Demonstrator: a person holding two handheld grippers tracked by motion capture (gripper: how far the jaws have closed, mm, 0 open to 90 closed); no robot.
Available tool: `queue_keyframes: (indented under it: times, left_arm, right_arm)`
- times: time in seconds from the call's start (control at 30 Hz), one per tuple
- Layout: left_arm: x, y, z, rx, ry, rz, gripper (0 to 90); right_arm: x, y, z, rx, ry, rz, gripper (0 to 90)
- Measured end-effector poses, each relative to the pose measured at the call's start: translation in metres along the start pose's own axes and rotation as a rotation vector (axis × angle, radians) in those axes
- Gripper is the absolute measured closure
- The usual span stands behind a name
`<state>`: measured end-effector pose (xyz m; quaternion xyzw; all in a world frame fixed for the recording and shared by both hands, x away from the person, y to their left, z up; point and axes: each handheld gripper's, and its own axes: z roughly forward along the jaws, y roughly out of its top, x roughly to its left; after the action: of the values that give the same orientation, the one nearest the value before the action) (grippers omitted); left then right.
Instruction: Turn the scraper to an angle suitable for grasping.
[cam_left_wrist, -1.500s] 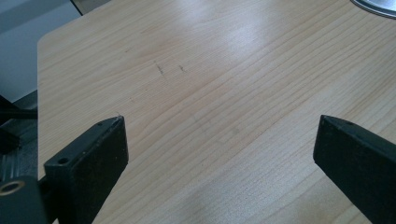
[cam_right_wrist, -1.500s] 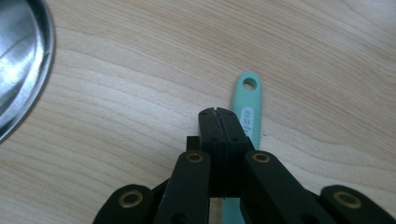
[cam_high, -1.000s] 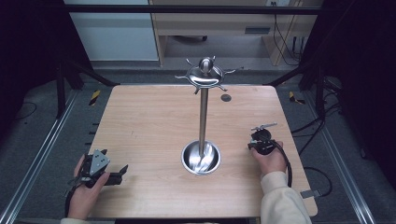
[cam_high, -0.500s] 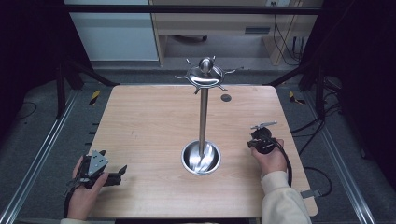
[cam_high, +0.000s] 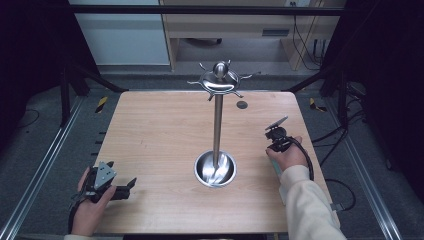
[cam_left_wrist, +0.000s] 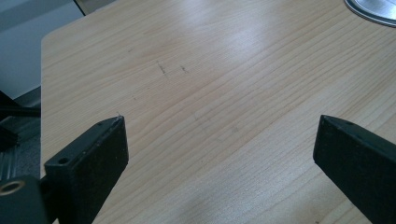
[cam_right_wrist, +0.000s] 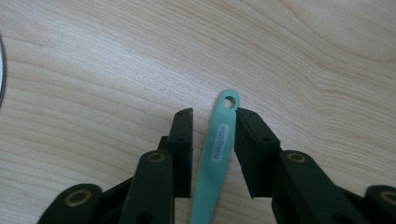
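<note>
A mint-green utensil handle (cam_right_wrist: 219, 140) with a hanging hole at its tip lies flat on the wooden table (cam_high: 160, 130). My right gripper (cam_right_wrist: 211, 114) straddles it. The right jaw touches the handle, while a strip of wood shows between the handle and the left jaw. In the high view that gripper (cam_high: 276, 137) sits at the table's right side, held by a hand. My left gripper (cam_high: 131, 184) rests near the front left corner, with its jaws wide apart (cam_left_wrist: 219, 140) over bare wood. A tall metal stand (cam_high: 218, 120) with hooks at its top rises mid-table.
The stand's round steel base (cam_high: 215, 169) lies between the two hands, and its rim (cam_left_wrist: 373, 11) shows in the left gripper view. A small dark disc (cam_high: 242, 104) sits at the back right of the table. Dark frame rails flank both sides.
</note>
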<state>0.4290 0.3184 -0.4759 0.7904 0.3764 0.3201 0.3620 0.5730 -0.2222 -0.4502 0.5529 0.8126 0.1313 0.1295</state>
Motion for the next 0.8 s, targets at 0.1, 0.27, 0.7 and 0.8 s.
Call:
queue_keyframes:
  times: [0.1,0.27,0.7,0.8]
  left_arm:
    - [0.0,0.0,0.0,0.001,0.001,-0.003,3.1]
    - [0.002,-0.001,0.001,0.008,0.003,-0.002,3.1]
    - [0.001,-0.001,0.001,0.01,0.002,0.001,3.2]
    - [0.001,-0.001,0.001,0.01,0.001,0.0,3.2]
  right_arm:
    - [-0.003,0.001,0.002,0.039,-0.013,0.003,66.1]
    - [-0.004,-0.001,0.003,0.073,0.01,0.011,65.4]
    - [-0.006,0.0,0.014,0.131,0.004,0.011,66.4]
    - [-0.005,0.0,0.015,0.133,0.004,0.011,66.7]
